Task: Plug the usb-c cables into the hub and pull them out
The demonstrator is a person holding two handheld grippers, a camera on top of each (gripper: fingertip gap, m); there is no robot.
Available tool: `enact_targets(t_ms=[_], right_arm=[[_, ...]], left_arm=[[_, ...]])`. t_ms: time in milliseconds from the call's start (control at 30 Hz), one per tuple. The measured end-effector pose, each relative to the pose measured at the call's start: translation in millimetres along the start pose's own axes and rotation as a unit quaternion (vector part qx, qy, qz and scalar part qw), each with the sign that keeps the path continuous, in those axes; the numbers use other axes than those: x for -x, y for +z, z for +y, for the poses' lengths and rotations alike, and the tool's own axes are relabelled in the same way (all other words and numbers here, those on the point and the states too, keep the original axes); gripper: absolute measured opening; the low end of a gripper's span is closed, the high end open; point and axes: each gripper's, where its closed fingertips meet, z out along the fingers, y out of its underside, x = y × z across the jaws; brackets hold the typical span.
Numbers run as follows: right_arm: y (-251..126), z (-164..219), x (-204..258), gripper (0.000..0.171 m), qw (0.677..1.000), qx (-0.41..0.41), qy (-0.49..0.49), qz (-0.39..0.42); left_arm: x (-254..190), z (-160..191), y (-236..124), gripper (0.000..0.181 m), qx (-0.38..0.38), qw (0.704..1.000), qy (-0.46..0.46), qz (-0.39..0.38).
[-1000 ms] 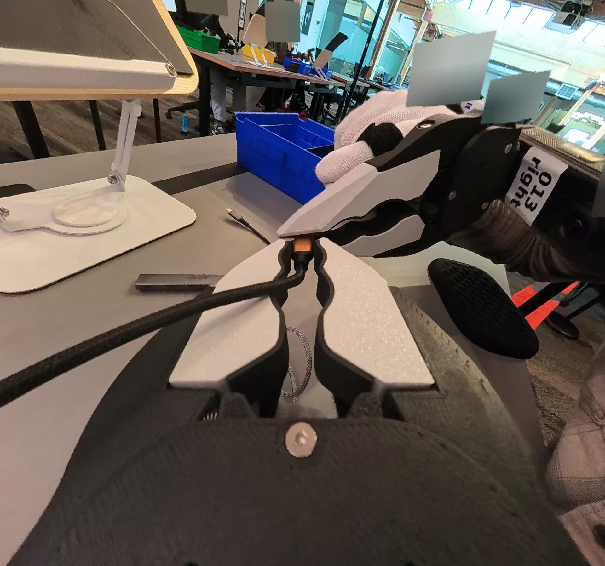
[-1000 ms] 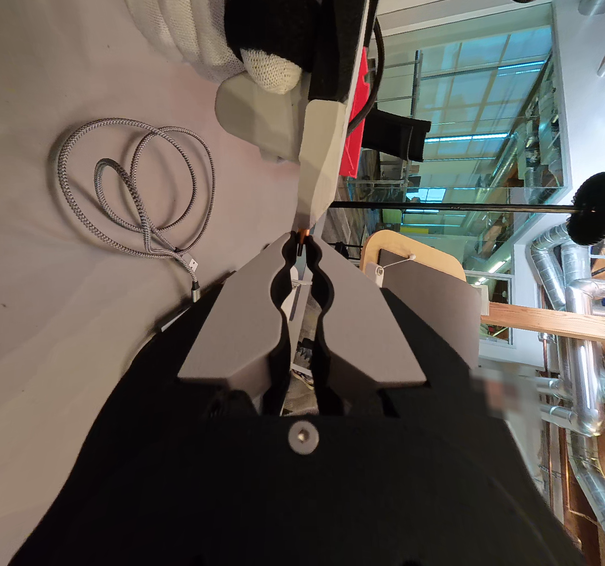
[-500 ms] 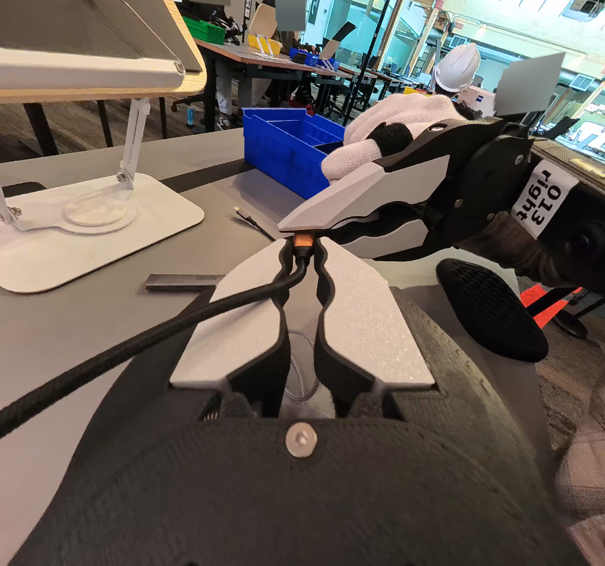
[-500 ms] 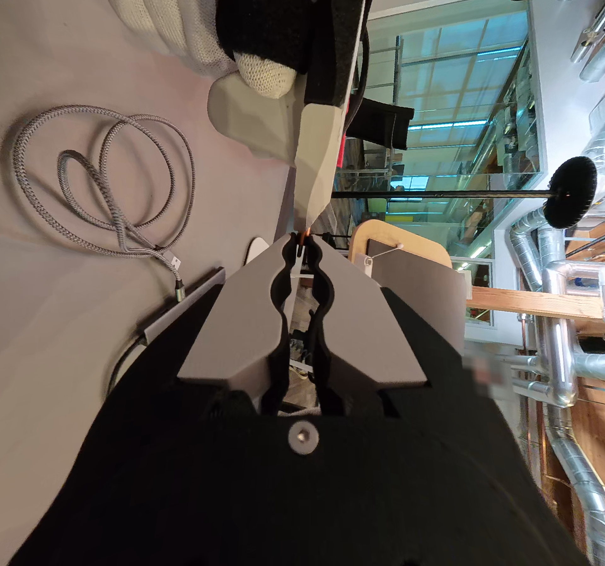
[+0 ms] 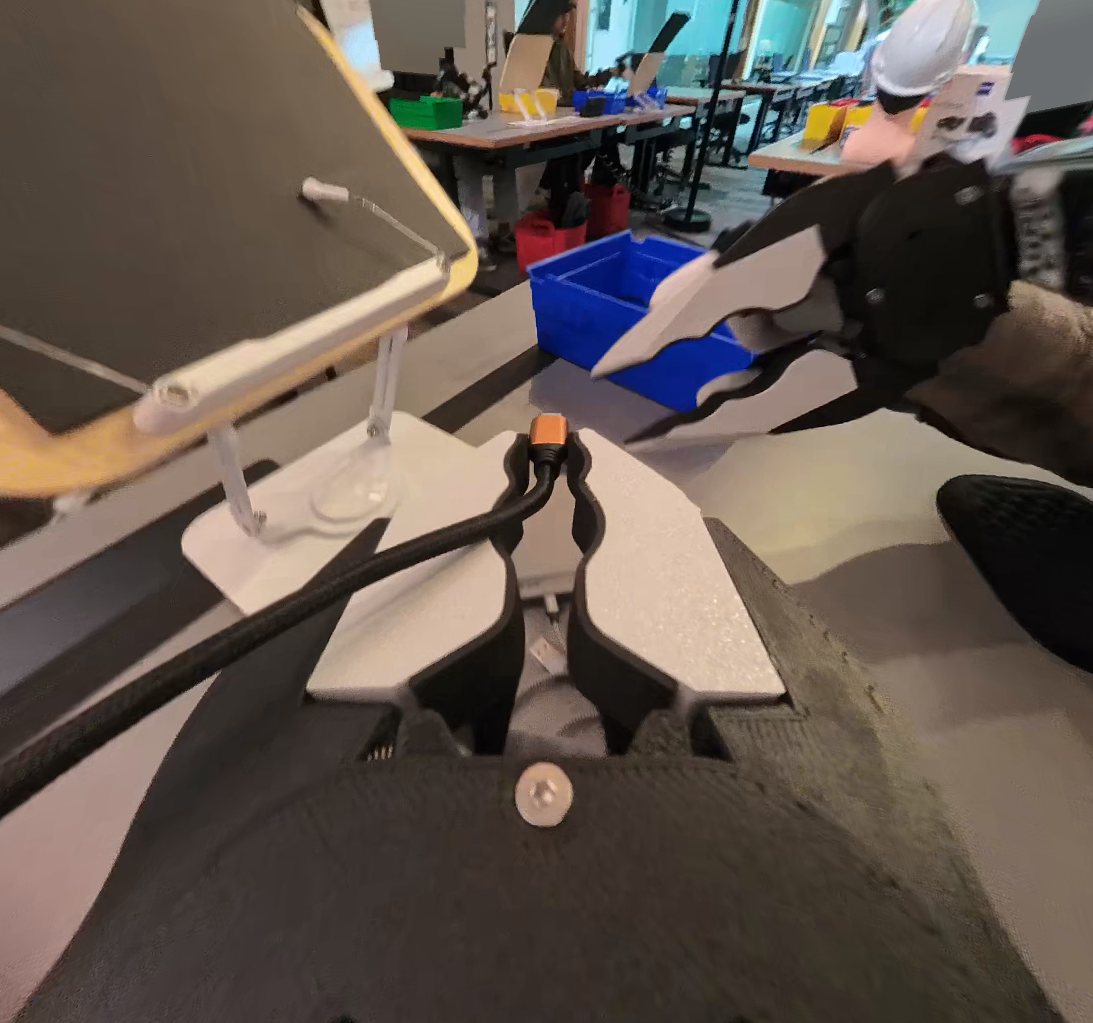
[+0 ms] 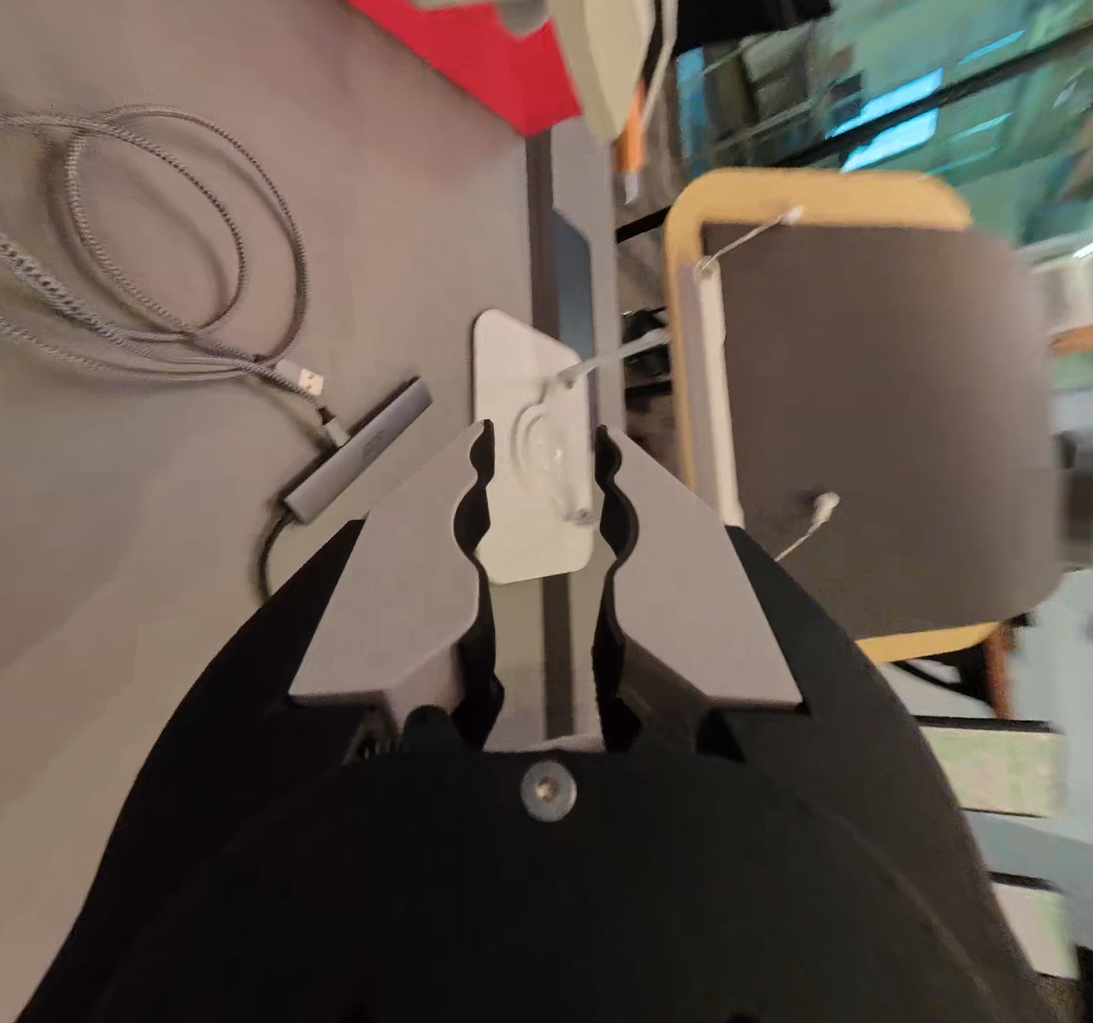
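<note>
My left gripper (image 5: 547,443) is shut on the orange USB-C plug (image 5: 547,433) of a black braided cable (image 5: 284,622), which trails off to the left. The plug's metal tip points forward, free in the air. My right gripper (image 6: 544,433) is open and empty; it also shows in the left wrist view (image 5: 615,403), to the right of the plug and apart from it. The grey hub (image 6: 361,450) lies on the table left of my right fingers. A grey braided cable (image 6: 148,226) is plugged into its side.
A white stand base (image 6: 532,397) lies just beyond my right fingertips and carries a dark board with a wooden rim (image 5: 177,166). A blue bin (image 5: 591,296) sits at the table's far side. A loose grey connector (image 6: 307,379) lies near the hub.
My right gripper was shut at the orange plug's tip; it has opened and drawn back. My left gripper, still holding the plug, has swung left toward the stand.
</note>
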Motion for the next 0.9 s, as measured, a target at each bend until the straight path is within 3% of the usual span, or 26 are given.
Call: enact_targets(t_ms=[67,233,333,533,900], right_arm=[[1.9,14.2,9.1,0.029,0.997,0.001,0.062,-0.044],[9.7,39.0,41.4,0.044,0.973,0.046,0.195,-0.118],[13.2,40.1,68.7,0.051,0.945,0.049,0.282,-0.16],[34.6,45.3,96.8,0.055,0.882,0.056,0.437,-0.167],[65.2,64.5,112.4,0.04,0.852,0.126,0.486,-0.152]], left_arm=[[5.4,-12.1,10.1,0.013,-0.005,1.0,0.013,0.007],[22.8,-25.2,38.2,0.013,0.007,0.997,0.08,-0.008],[22.5,-28.6,45.0,0.013,-0.006,0.995,0.099,0.01],[32.4,-21.1,46.0,0.013,-0.005,0.995,0.103,0.011],[37.1,-22.4,39.5,0.013,-0.016,0.995,0.099,0.011]])
